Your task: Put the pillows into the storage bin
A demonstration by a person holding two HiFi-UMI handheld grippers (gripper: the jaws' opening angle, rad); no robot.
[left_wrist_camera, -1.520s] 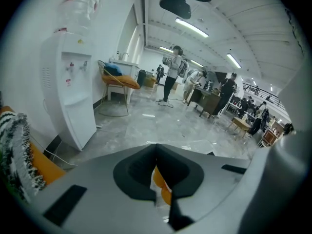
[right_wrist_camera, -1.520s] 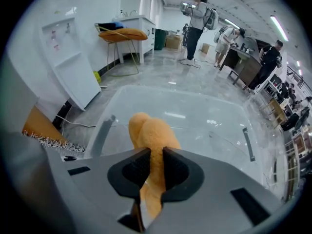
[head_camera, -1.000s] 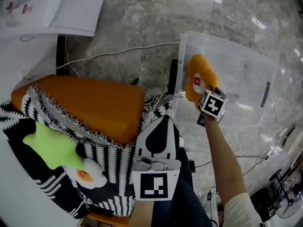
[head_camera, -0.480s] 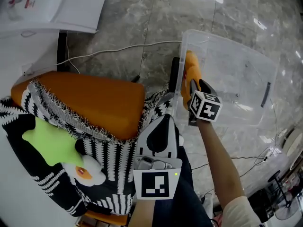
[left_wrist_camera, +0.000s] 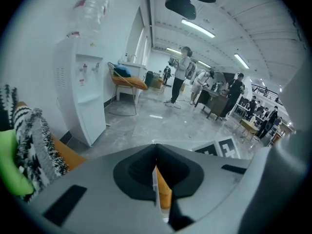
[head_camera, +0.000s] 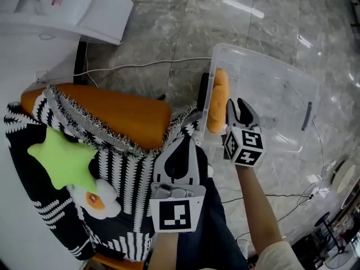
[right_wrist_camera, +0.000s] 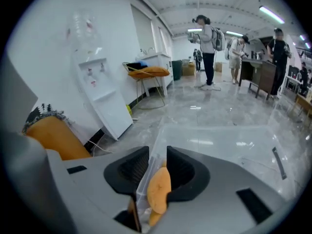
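An orange pillow (head_camera: 218, 97) stands on edge inside the clear storage bin (head_camera: 284, 89), leaning against its left wall. My right gripper (head_camera: 236, 104) hovers just above and beside it, open. Its jaws have just been opening and nothing is between them. In the right gripper view the orange pillow (right_wrist_camera: 159, 189) shows below the parted jaws of the right gripper (right_wrist_camera: 157, 152), behind the bin's wall (right_wrist_camera: 229, 145). My left gripper (head_camera: 184, 140) is shut and empty over a black-and-white striped pillow (head_camera: 124, 167). In its own view the left gripper (left_wrist_camera: 155, 147) points toward the bin.
The striped pillow bears a green star (head_camera: 62, 162) and a fried-egg shape (head_camera: 93, 198). It lies over an orange cushion (head_camera: 124, 114). A white cable (head_camera: 140, 65) runs across the marble floor. A white water dispenser (head_camera: 73, 10) stands at the upper left. People stand far off (right_wrist_camera: 207, 48).
The right gripper has let go of the orange pillow and drawn back up out of the bin. The pillow has dropped against the bin's left wall.
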